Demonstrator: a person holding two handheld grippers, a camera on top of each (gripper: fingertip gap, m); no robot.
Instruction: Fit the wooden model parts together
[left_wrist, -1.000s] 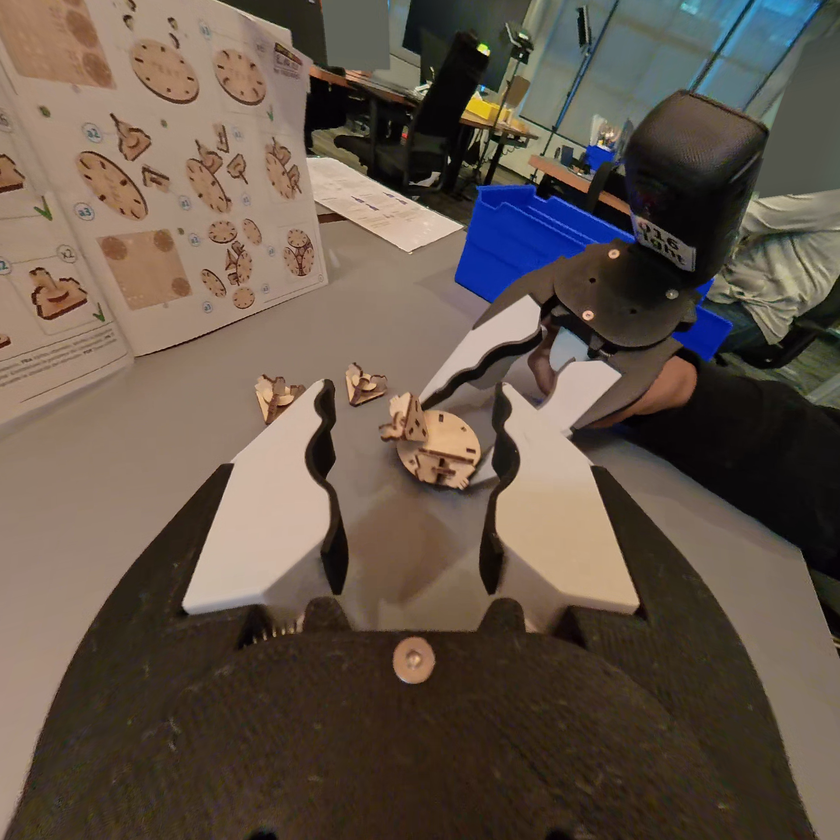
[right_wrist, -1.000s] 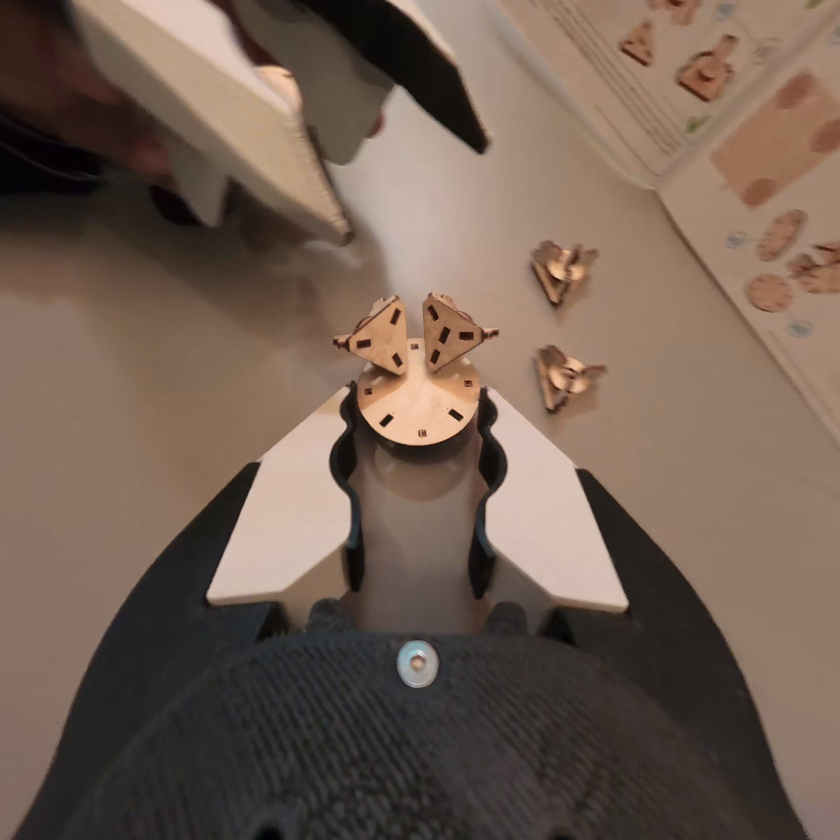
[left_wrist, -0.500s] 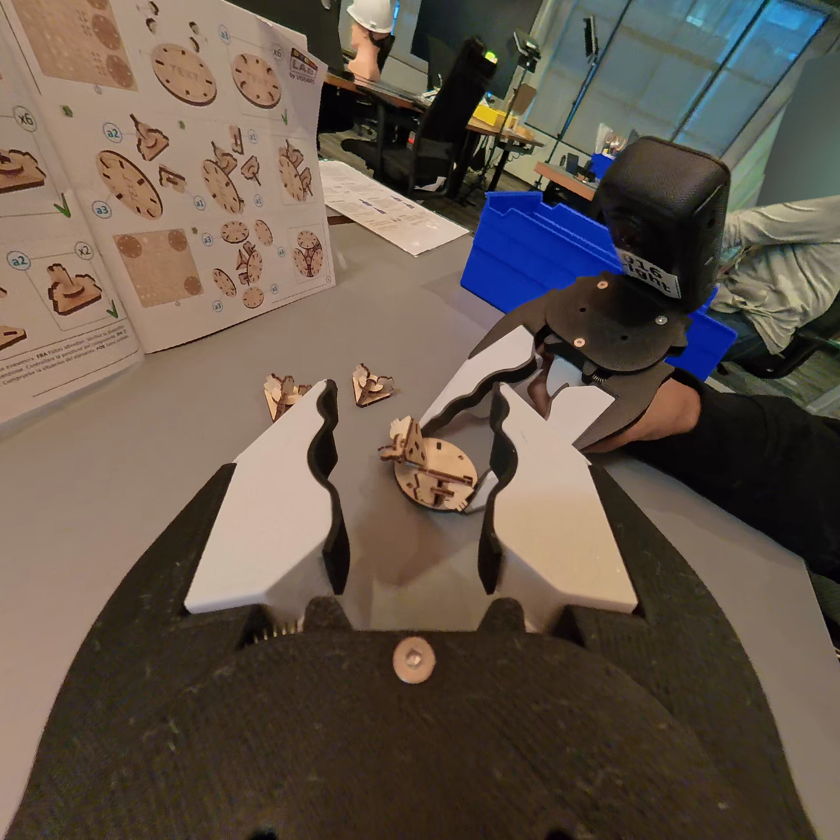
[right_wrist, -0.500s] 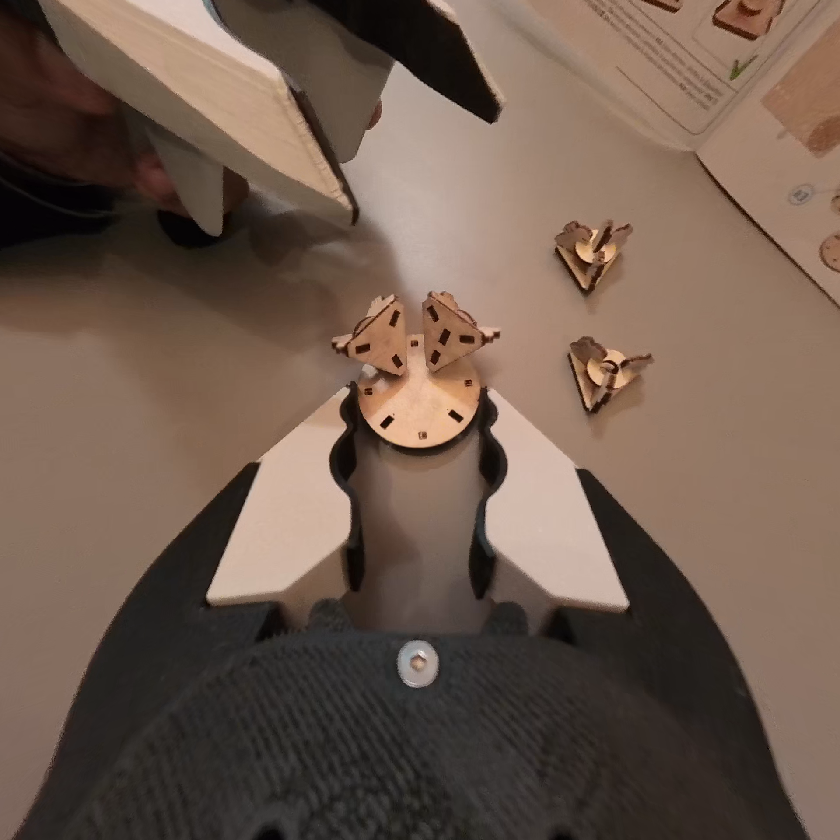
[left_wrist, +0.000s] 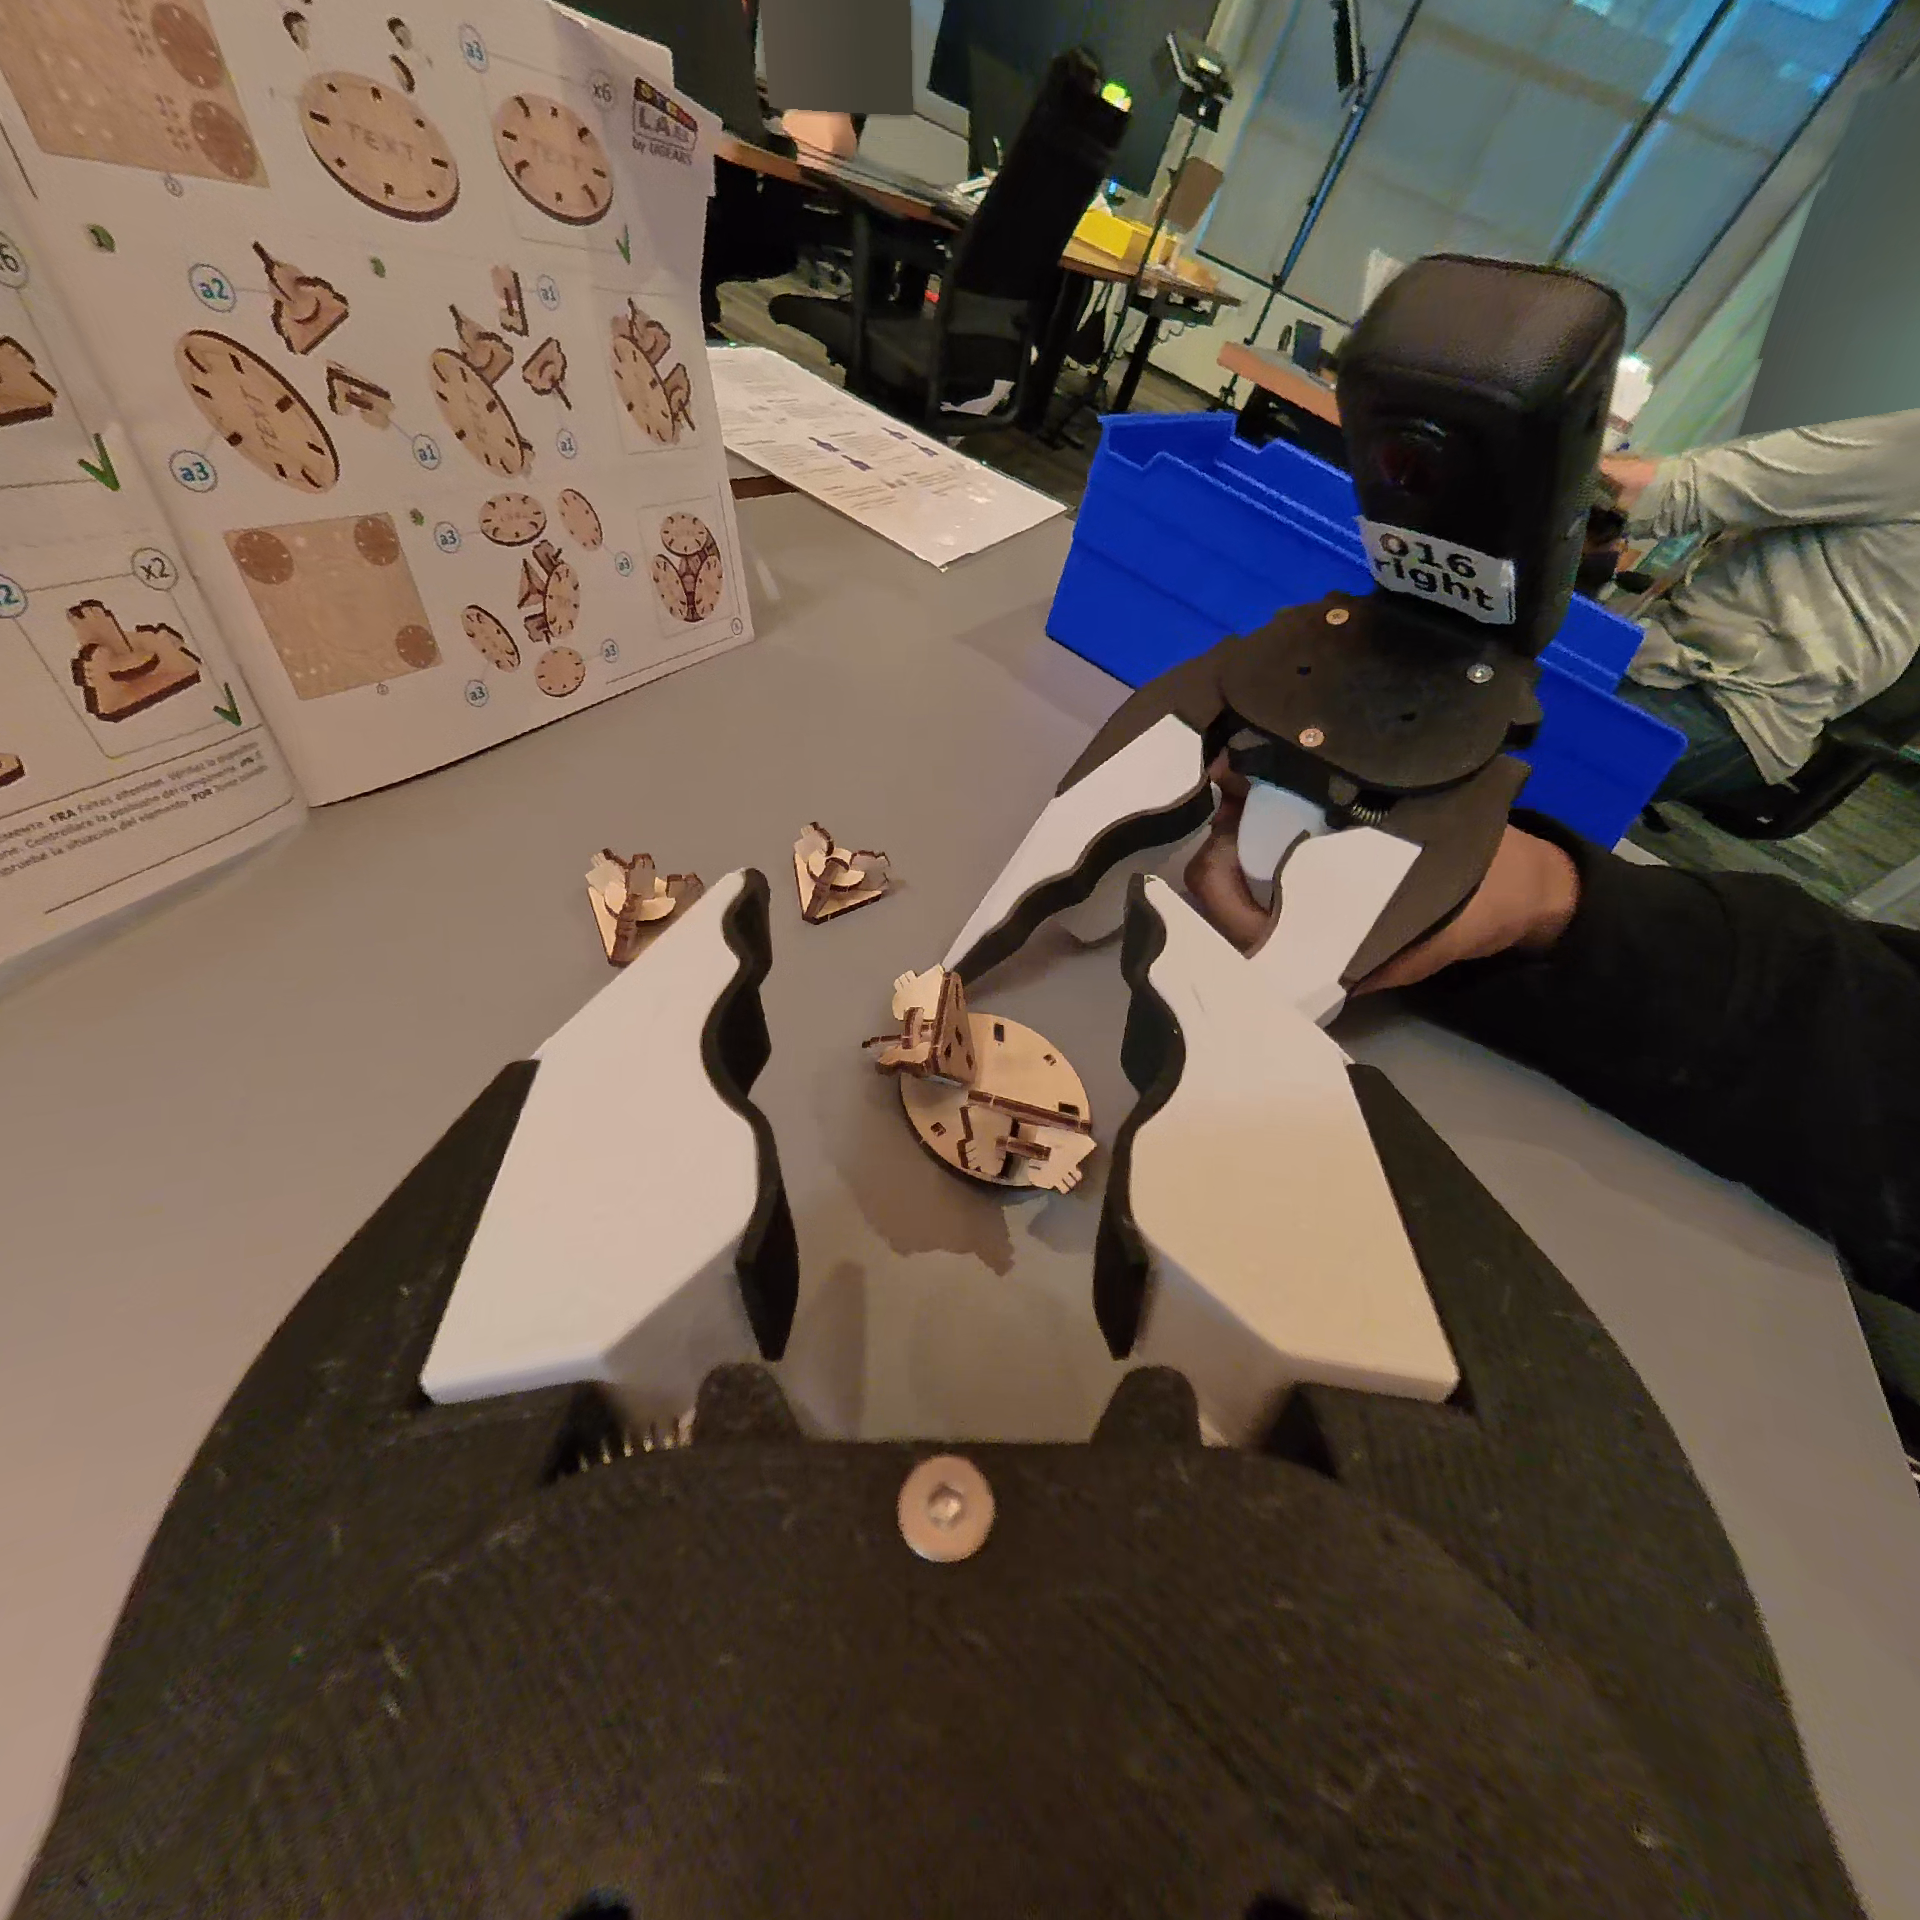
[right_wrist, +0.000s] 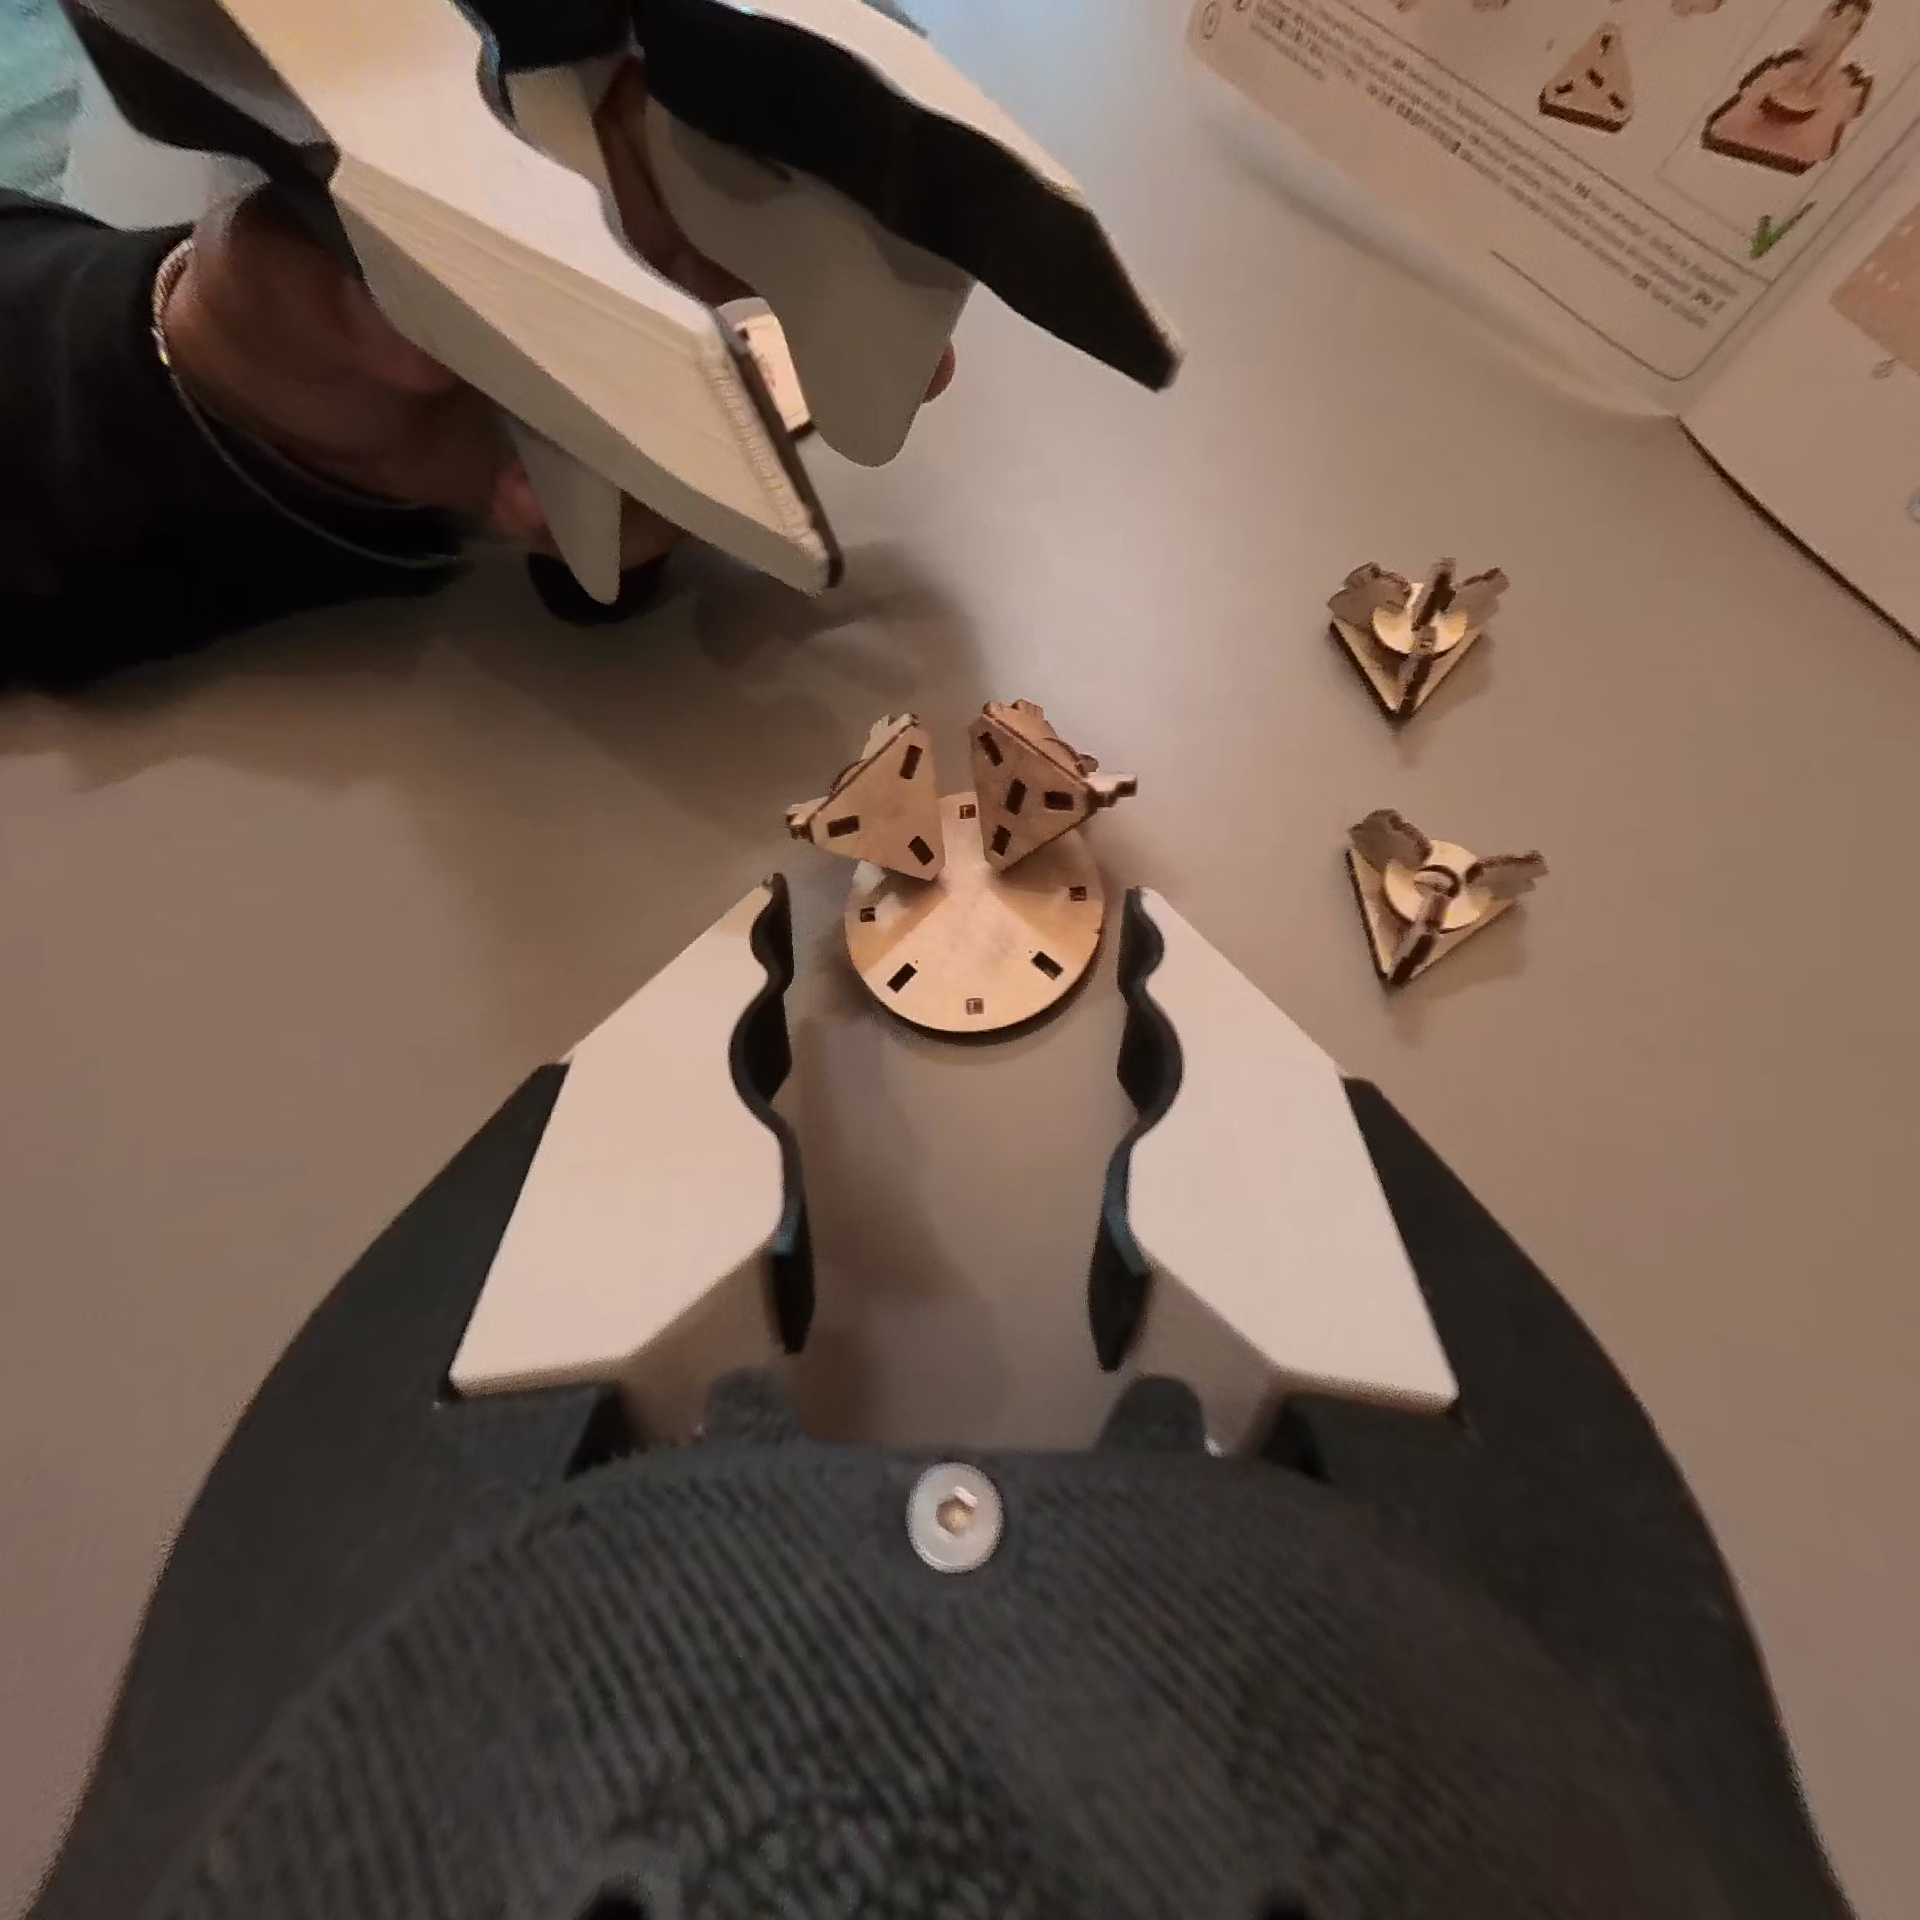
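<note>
Both grippers stood open and empty. The right gripper (right_wrist: 956, 904) flanked the wooden disc (right_wrist: 971, 940) without touching; the left gripper (left_wrist: 945, 894) hovered beyond it. Two triangular pieces (right_wrist: 868, 805) stood slotted in the disc at frame centre; two more (right_wrist: 1439, 894) lay loose at right. Only the left view showed the blue bin (left_wrist: 1195, 540), upper right.

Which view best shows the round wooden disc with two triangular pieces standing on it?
The right wrist view: round wooden disc is seen from above, unobstructed, slots visible. The left wrist view shows it obliquely, foreshortened.
</note>
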